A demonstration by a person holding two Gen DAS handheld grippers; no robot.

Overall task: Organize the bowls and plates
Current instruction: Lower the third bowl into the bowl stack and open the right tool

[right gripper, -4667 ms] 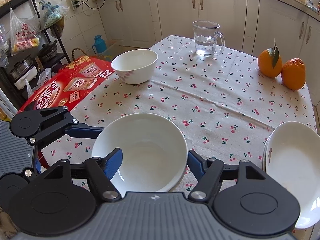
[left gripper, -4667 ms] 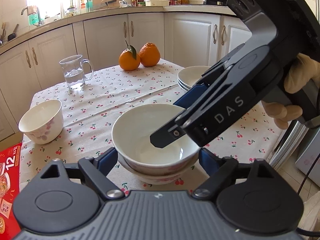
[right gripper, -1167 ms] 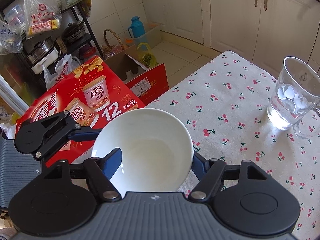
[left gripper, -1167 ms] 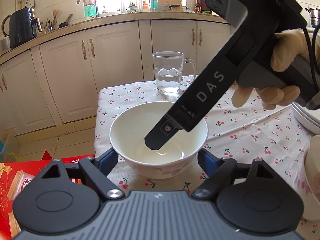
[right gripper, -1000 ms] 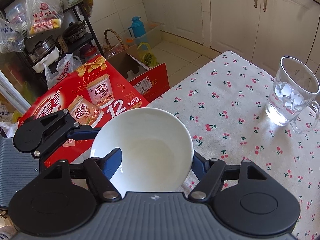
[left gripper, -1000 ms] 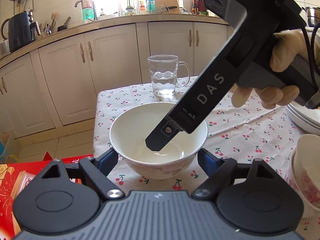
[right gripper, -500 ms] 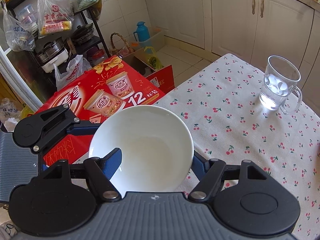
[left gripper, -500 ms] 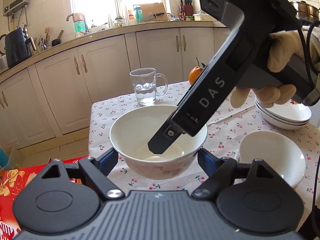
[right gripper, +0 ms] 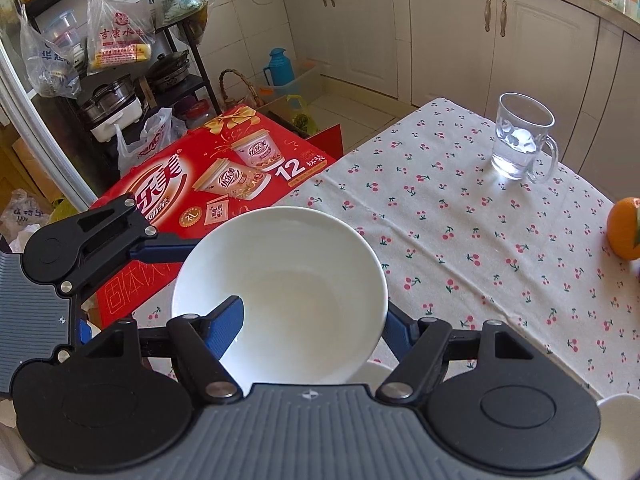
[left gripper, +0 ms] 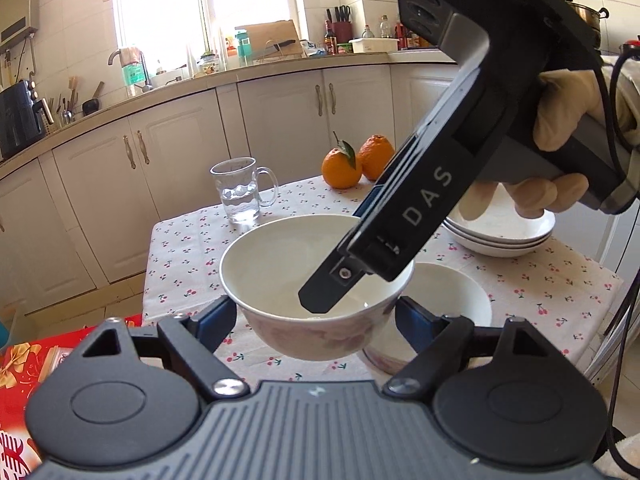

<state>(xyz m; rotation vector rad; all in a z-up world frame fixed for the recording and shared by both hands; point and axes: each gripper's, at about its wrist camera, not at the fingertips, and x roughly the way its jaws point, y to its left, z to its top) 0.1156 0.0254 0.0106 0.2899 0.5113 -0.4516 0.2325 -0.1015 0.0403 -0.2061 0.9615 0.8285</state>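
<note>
A white bowl (left gripper: 272, 276) with a pink pattern hangs above the near edge of the cherry-print table (left gripper: 184, 248). My left gripper (left gripper: 316, 316) is shut on it, one pad on each side of its body. My right gripper (right gripper: 312, 322) also holds this bowl (right gripper: 304, 264), with one finger (left gripper: 320, 296) inside and the other outside the wall. Another white bowl (left gripper: 452, 300) stands on the cloth just behind and to the right of the held one. A stack of white plates (left gripper: 500, 236) sits further right, partly hidden by the gloved hand.
A glass mug of water (left gripper: 240, 192) stands near the far left edge of the table, and two oranges (left gripper: 356, 164) at the back. A red gift box (right gripper: 224, 184) lies on the floor beside the table. White cabinets run behind, and a cluttered shelf (right gripper: 120, 80) stands at the left.
Both grippers have carried the bowl up off the cloth and rightwards along the table. The second bowl, the plates and the oranges have come into the left wrist view.
</note>
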